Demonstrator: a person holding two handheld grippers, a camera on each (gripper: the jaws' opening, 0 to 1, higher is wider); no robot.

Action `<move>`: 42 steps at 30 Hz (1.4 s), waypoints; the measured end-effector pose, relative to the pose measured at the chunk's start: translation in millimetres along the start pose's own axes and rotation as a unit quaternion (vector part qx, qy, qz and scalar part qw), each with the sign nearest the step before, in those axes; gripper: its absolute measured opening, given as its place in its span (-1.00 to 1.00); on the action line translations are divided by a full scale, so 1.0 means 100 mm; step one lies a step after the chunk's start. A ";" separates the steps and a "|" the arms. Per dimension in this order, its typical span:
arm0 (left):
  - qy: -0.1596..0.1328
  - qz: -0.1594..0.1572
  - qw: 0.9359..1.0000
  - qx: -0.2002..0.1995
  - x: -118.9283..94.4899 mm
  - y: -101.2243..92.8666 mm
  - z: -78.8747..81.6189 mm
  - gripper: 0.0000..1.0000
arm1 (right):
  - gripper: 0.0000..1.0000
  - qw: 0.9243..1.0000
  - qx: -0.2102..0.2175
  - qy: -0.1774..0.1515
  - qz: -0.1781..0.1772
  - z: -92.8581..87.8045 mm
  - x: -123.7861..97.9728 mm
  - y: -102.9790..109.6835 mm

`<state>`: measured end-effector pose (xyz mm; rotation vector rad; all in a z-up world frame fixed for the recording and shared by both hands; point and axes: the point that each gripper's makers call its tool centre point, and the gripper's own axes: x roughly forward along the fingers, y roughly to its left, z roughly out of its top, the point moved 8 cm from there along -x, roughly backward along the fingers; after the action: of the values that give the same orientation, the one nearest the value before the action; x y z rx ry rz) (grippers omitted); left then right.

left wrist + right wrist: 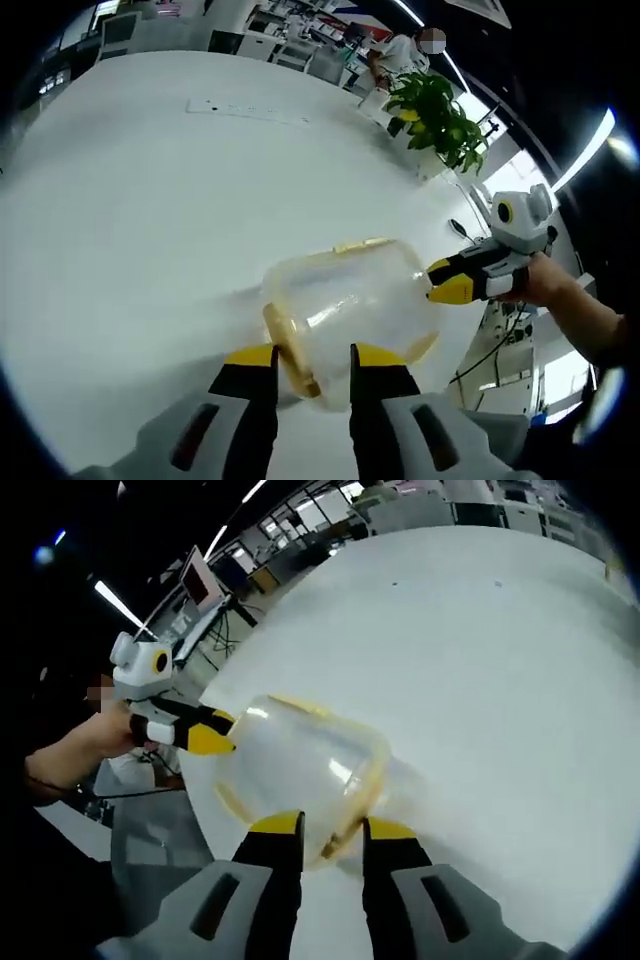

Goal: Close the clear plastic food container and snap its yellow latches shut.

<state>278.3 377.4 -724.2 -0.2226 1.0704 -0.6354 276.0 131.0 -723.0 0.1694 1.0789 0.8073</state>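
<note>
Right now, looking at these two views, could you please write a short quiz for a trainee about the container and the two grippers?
1. True or false: the clear container rests on the white table.
2. What colour are the container's latches? A) blue B) yellow C) red
3. Fill in: in the left gripper view, the right gripper reaches the container beside a green ____.

Key: 1 true; 2 B; 3 plant. The left gripper flanks the near latch.
</note>
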 end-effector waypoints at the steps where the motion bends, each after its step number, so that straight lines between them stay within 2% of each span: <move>1: 0.001 0.000 1.000 -0.001 0.00 0.00 0.00 -0.57 | -0.61 1.000 -0.001 0.000 0.000 0.00 0.00 -0.01; 3: -0.001 0.002 1.000 -0.005 -0.01 -0.01 -0.02 -0.56 | -0.59 1.000 0.001 0.002 -0.007 0.02 0.01 0.00; 7: -0.009 0.010 1.000 0.017 0.00 -0.07 -0.04 -0.48 | -0.57 0.998 -0.037 0.009 -0.045 0.05 0.00 0.08; 10: -0.027 0.038 0.996 0.073 -0.01 -0.09 -0.01 -0.46 | -0.56 0.996 -0.069 0.014 -0.062 0.07 0.01 0.10; 11: -0.031 0.057 0.992 0.109 -0.03 -0.12 0.00 -0.44 | -0.55 0.992 -0.101 0.016 -0.069 0.08 0.00 0.11; 12: -0.033 0.064 0.990 0.120 -0.03 -0.13 0.01 -0.40 | -0.55 0.991 -0.115 0.016 -0.073 0.08 0.00 0.12; 13: -0.038 0.083 0.983 0.158 -0.05 -0.15 0.02 -0.36 | -0.54 0.988 -0.131 0.018 -0.078 0.09 0.00 0.13; 15: -0.038 0.084 0.976 0.197 -0.05 -0.20 0.03 -0.35 | -0.53 0.984 -0.158 0.018 -0.082 0.10 0.00 0.15; 16: -0.037 0.087 0.975 0.202 -0.05 -0.20 0.03 -0.35 | -0.51 0.979 -0.183 0.014 -0.084 0.10 0.00 0.16; 18: -0.035 0.085 0.967 0.238 -0.05 -0.22 0.04 -0.35 | -0.49 0.976 -0.199 0.014 -0.087 0.11 0.00 0.17; 20: -0.034 0.087 0.957 0.275 -0.05 -0.25 0.07 -0.33 | -0.47 0.969 -0.236 0.018 -0.074 0.11 -0.01 0.15; 21: -0.032 0.086 0.952 0.291 -0.06 -0.28 0.08 -0.35 | -0.47 0.972 -0.225 0.017 -0.071 0.10 -0.02 0.14; 24: -0.035 0.092 0.932 0.348 -0.07 -0.35 0.14 -0.38 | -0.42 0.965 -0.255 0.004 -0.066 0.14 -0.03 0.09; 25: -0.037 0.087 0.928 0.360 -0.07 -0.38 0.15 -0.38 | -0.41 0.964 -0.259 0.006 -0.063 0.14 -0.03 0.09; 26: -0.039 0.078 0.921 0.380 -0.06 -0.43 0.17 -0.38 | -0.38 0.961 -0.269 0.006 -0.055 0.16 -0.03 0.10; 28: -0.033 0.070 0.911 0.405 -0.04 -0.47 0.18 -0.38 | -0.32 0.955 -0.293 0.006 -0.045 0.18 -0.01 0.15; 29: -0.022 0.066 0.902 0.427 -0.01 -0.50 0.17 -0.39 | -0.32 0.950 -0.311 0.001 -0.033 0.21 0.01 0.18; 30: -0.013 0.067 0.895 0.440 0.00 -0.51 0.17 -0.41 | -0.32 0.948 -0.318 0.003 -0.023 0.22 0.02 0.22; 32: -0.010 0.062 0.889 0.453 0.04 -0.56 0.16 -0.44 | -0.31 0.946 -0.325 -0.002 -0.009 0.25 0.06 0.29; 33: -0.011 0.051 0.887 0.459 0.06 -0.60 0.16 -0.45 | -0.28 0.941 -0.338 -0.003 -0.003 0.27 0.08 0.33; 37: -0.009 0.043 0.879 0.475 0.09 -0.68 0.17 -0.47 | -0.23 0.926 -0.377 0.006 0.009 0.30 0.17 0.44; 39: -0.008 0.041 0.877 0.478 0.10 -0.70 0.18 -0.47 | -0.25 0.923 -0.384 0.010 0.014 0.32 0.21 0.49; 42: -0.008 0.036 0.877 0.478 0.10 -0.73 0.17 -0.48 | -0.16 0.919 -0.393 0.014 0.025 0.36 0.27 0.56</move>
<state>269.0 310.9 -689.8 0.6721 0.6373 -1.0191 283.4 197.8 -697.1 -0.4987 0.7076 1.2318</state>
